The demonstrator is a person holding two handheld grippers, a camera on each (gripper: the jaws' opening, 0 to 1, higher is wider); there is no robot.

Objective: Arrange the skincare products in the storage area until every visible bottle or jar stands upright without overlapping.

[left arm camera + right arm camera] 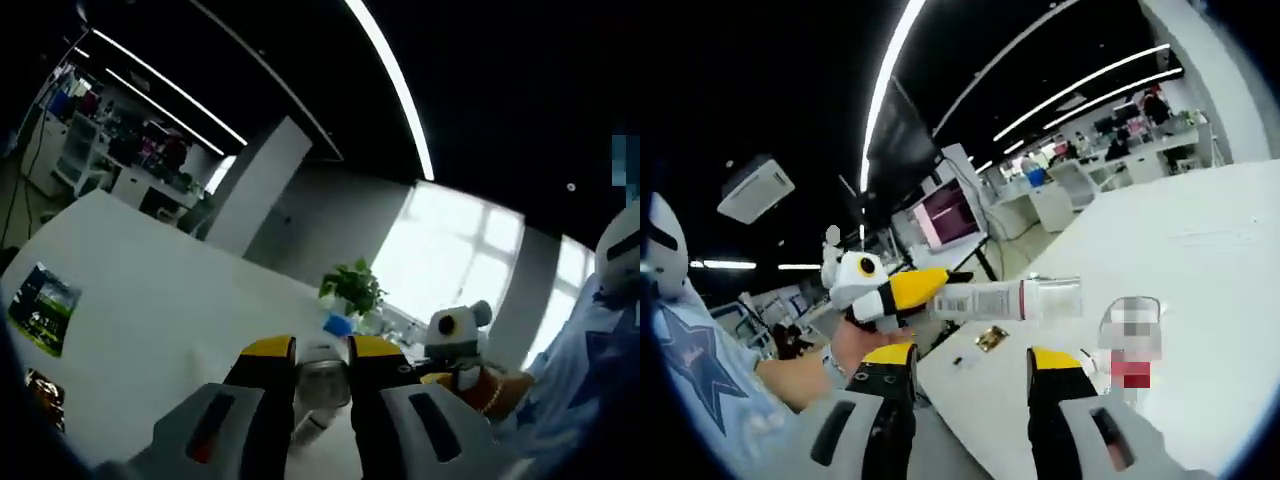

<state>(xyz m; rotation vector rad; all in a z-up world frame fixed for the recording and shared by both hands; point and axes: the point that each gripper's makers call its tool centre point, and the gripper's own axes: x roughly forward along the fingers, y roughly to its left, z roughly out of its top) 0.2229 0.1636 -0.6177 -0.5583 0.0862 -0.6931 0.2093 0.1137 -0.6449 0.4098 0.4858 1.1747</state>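
White table (pixel 1200 260) spreads wide below, and over its near edge the left gripper (pixel 923 283), seen in the right gripper view, is clamped on a silver tube bottle (pixel 1005 299) held sideways in the air. Right gripper (pixel 970 362) hangs released with jaws apart and nothing between them. To finish well, I'd rotate the bottle vertical and lower it base-first onto bare tabletop, clear of the small red-and-white bottle (pixel 1130 352) standing nearby.

A slim white tube-shaped bottle (pixel 1005 299) with small print on its label and a clear, silvery cap end lies level in the air, clamped at one end between the left gripper's (pixel 925 290) yellow-tipped jaws. In the left gripper view the same bottle (pixel 322 385) sits end-on between the jaws, above the white table (pixel 180 300).
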